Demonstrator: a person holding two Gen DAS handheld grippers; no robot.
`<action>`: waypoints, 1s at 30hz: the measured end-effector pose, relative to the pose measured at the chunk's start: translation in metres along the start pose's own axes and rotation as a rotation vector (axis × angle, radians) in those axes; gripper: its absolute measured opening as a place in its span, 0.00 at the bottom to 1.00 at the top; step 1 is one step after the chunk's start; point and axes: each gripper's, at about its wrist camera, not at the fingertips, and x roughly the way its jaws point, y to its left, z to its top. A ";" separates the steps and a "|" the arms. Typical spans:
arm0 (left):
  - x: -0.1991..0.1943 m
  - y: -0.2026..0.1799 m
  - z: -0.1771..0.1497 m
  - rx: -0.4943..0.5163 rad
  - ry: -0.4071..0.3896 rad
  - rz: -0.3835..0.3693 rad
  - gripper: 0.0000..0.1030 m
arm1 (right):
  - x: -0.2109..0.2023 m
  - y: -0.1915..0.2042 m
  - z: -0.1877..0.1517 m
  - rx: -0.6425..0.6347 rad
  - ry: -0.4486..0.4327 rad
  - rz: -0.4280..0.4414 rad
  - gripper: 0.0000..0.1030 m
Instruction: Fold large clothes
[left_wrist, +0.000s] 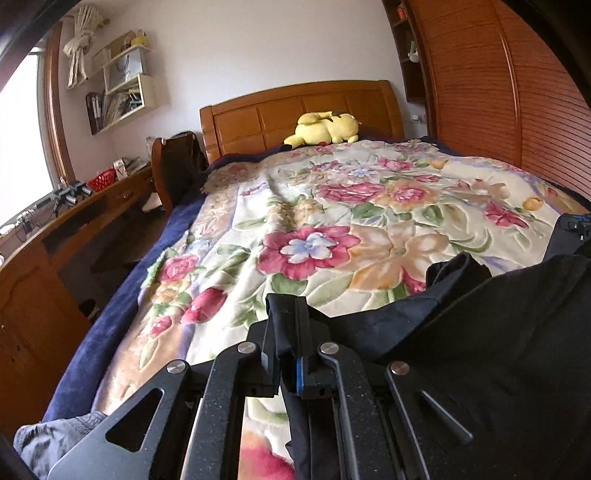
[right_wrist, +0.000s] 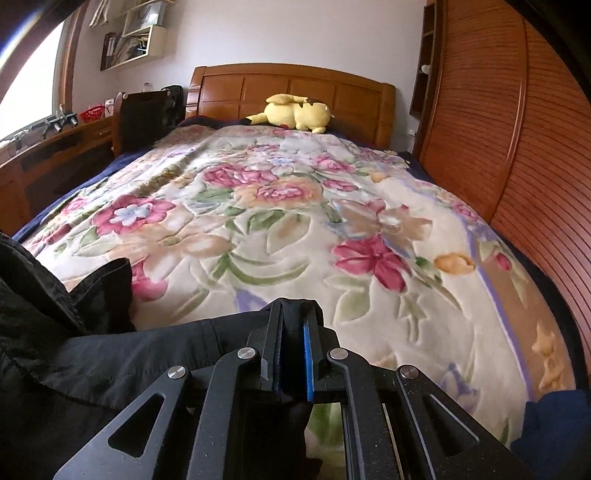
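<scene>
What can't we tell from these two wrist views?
- Black garment: what kind and how far folded. Left wrist view cuts it off at the right and bottom edges; the left gripper covers part.
- Same garment in the right wrist view: cut off at the left edge, its lower part behind the right gripper.
- Shelf contents: too small to identify.
- Person: only a grey fabric patch, cut off at the bottom left.

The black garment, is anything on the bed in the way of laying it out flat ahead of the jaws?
Nothing visible. The floral blanket ahead of the black garment is bare. The only item on it is a yellow plush toy far off by the headboard.
</scene>
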 end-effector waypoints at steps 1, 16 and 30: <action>0.001 0.003 0.000 -0.009 0.011 -0.017 0.08 | 0.001 -0.006 0.000 0.035 0.004 0.031 0.17; -0.092 0.020 -0.088 -0.003 0.082 -0.077 0.68 | -0.087 -0.023 -0.079 0.001 -0.027 0.129 0.64; -0.109 0.005 -0.151 -0.037 0.188 -0.137 0.69 | -0.114 -0.058 -0.150 0.099 0.050 0.159 0.74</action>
